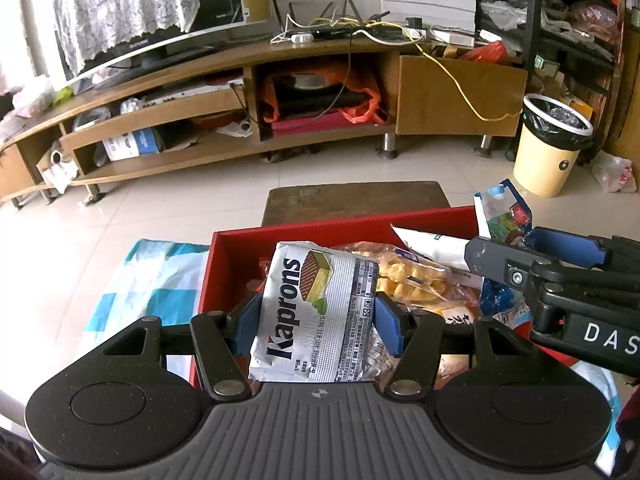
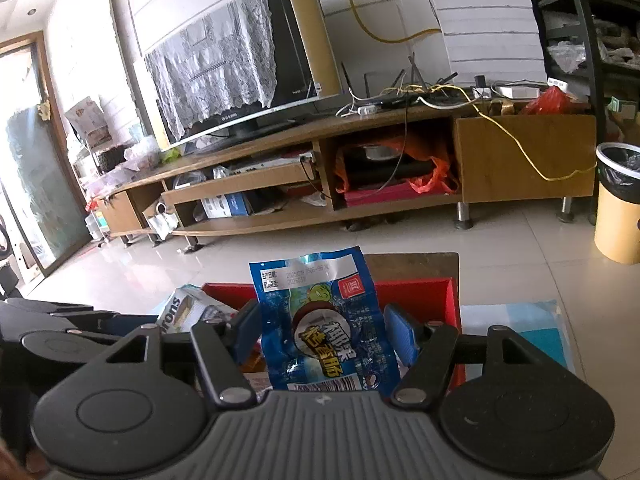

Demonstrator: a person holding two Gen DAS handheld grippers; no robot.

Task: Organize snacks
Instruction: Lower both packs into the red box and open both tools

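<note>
A silver Kaprons wafer packet (image 1: 312, 312) stands upright between the blue pads of my left gripper (image 1: 316, 314), which is shut on it above the red box (image 1: 218, 268). In the right wrist view my right gripper (image 2: 324, 334) is shut on a blue snack packet (image 2: 328, 320) over the same red box (image 2: 416, 292). The right gripper (image 1: 508, 246) also shows at the right of the left wrist view, close beside the left one. A bag of yellow puffs (image 1: 404, 280) and a white packet (image 1: 432, 246) lie in the box.
The box rests on a blue-and-white checked cloth (image 1: 152, 280), with a dark brown stool top (image 1: 356, 200) just behind it. Across the tiled floor stands a long wooden TV stand (image 1: 320, 60). A cream waste bin (image 1: 548, 148) stands at the right.
</note>
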